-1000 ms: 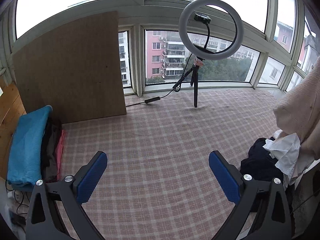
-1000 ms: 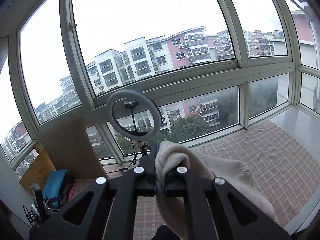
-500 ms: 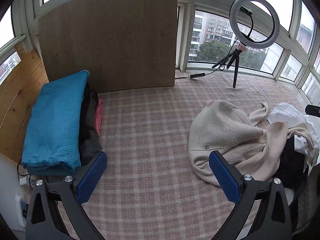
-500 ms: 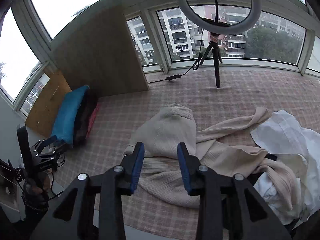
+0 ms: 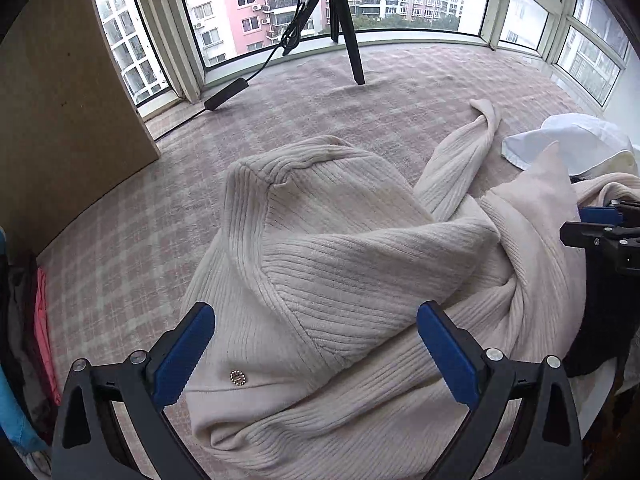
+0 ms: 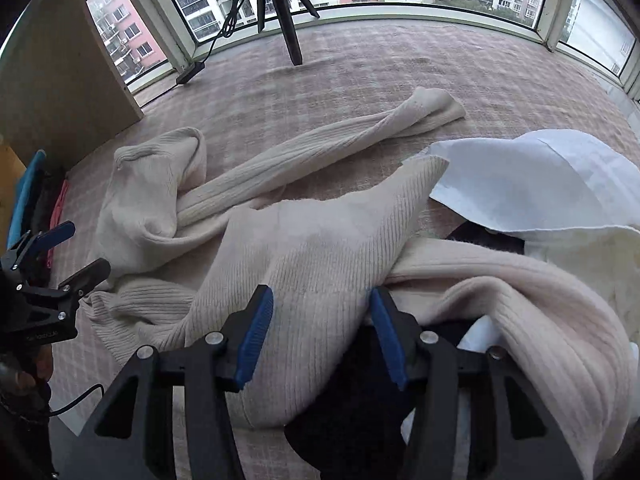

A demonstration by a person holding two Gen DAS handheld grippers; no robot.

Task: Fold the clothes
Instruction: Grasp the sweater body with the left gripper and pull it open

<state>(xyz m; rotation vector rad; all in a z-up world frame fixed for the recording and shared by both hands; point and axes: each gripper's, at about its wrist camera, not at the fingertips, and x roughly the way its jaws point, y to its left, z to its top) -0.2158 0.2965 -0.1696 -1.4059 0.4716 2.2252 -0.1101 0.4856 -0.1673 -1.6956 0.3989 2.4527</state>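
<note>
The sweater [image 5: 340, 264] lies crumpled on the plaid mat [image 5: 120, 248], one sleeve [image 6: 320, 136] stretched toward the tripod [image 6: 288, 20]. My left claw [image 5: 316, 344] is wide, my right claw [image 6: 320, 332] half open; neither holds anything. I'd grip the hem and spread it flat before any crease.

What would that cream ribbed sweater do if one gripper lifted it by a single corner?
The cream sweater would probably sag and hang in folds, since it already lies crumpled. Its long sleeve would likely trail behind. The thick ribbed knit suggests some weight, and fair grip for the open left gripper.
</note>
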